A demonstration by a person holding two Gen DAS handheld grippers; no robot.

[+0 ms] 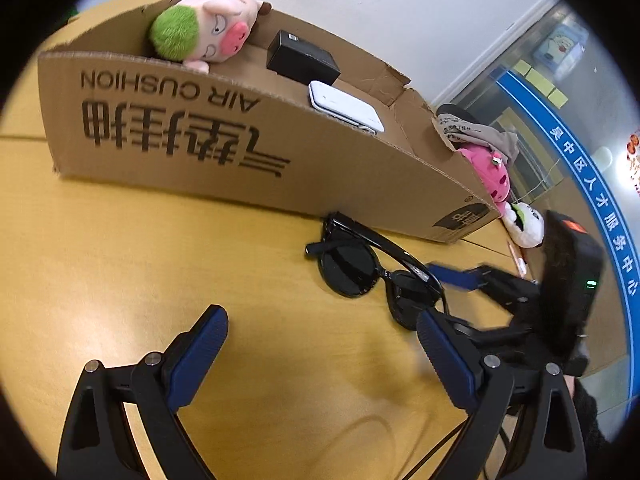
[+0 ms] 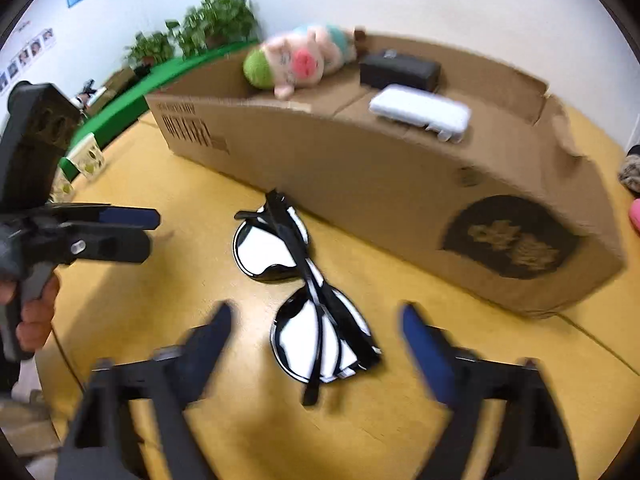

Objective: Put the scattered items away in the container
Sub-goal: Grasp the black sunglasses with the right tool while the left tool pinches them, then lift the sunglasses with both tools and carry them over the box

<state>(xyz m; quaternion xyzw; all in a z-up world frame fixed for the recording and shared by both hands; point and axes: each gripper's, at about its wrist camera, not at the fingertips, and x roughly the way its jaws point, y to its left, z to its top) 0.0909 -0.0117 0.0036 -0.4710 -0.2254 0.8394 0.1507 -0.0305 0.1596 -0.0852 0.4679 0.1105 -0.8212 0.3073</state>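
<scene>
Black sunglasses (image 1: 360,272) (image 2: 288,248) lie folded on the yellow table, just in front of the long cardboard box (image 1: 240,152) (image 2: 360,184). My right gripper (image 2: 316,316) straddles the near lens with both blue pads clear of the frame, so it is open; in the left wrist view it (image 1: 432,300) comes in from the right. My left gripper (image 1: 320,320) (image 2: 148,232) hovers open over bare table to the left of the glasses. Inside the box lie a green-haired pig plush (image 1: 200,32) (image 2: 296,60), a black case (image 1: 302,58) (image 2: 400,68) and a white device (image 1: 344,106) (image 2: 420,112).
Past the box's torn right end sit a grey cloth (image 1: 472,128), a pink plush (image 1: 490,172) and a white plush (image 1: 524,224). Potted plants (image 2: 216,20) stand beyond the table's far left. A person's hand (image 2: 36,320) holds the left gripper's handle.
</scene>
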